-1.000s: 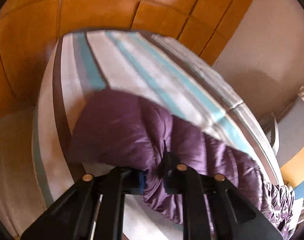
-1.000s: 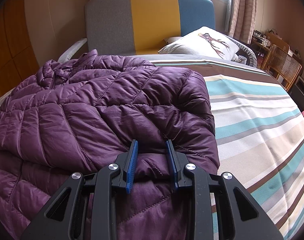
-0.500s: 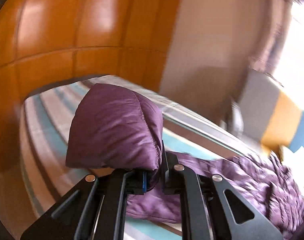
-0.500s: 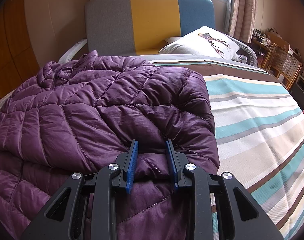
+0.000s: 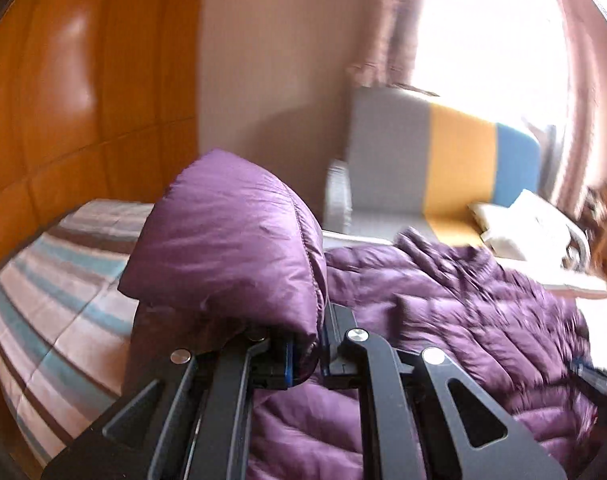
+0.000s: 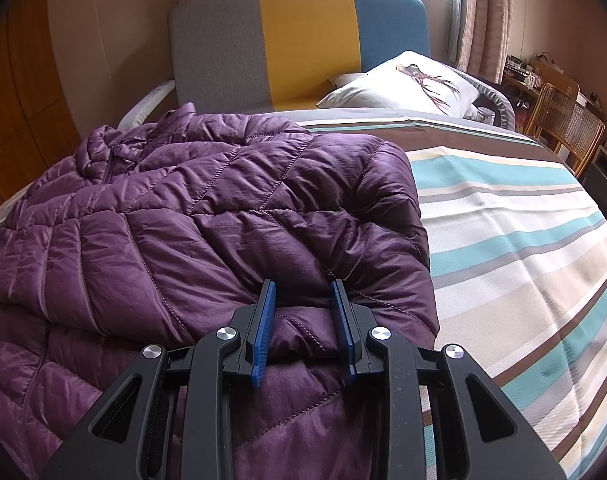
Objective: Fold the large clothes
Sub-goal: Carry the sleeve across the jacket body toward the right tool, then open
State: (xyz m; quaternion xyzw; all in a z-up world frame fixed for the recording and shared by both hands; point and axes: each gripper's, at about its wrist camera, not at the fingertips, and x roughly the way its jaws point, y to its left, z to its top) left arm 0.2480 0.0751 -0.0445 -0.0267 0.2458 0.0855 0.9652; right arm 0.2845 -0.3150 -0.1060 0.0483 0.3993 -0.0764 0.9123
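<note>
A purple quilted puffer jacket (image 6: 175, 216) lies on the striped bed (image 6: 515, 240). Its right sleeve (image 6: 343, 200) is folded in over the body. My right gripper (image 6: 303, 300) rests on this sleeve with its blue pads (image 6: 265, 316) apart, a fold of fabric bulging between them. In the left wrist view my left gripper (image 5: 307, 356) is shut on the other sleeve's cuff end (image 5: 231, 248) and holds it raised above the jacket body (image 5: 463, 312).
A grey, yellow and blue headboard (image 6: 299, 40) stands at the far end with a white deer-print pillow (image 6: 407, 84) before it. A wicker chair (image 6: 563, 128) is at the right. Orange wood panelling (image 5: 63, 80) runs along the left wall.
My left gripper has lifted the sleeve off the bed and swung it toward the headboard side, over the jacket body. My right gripper has stayed still.
</note>
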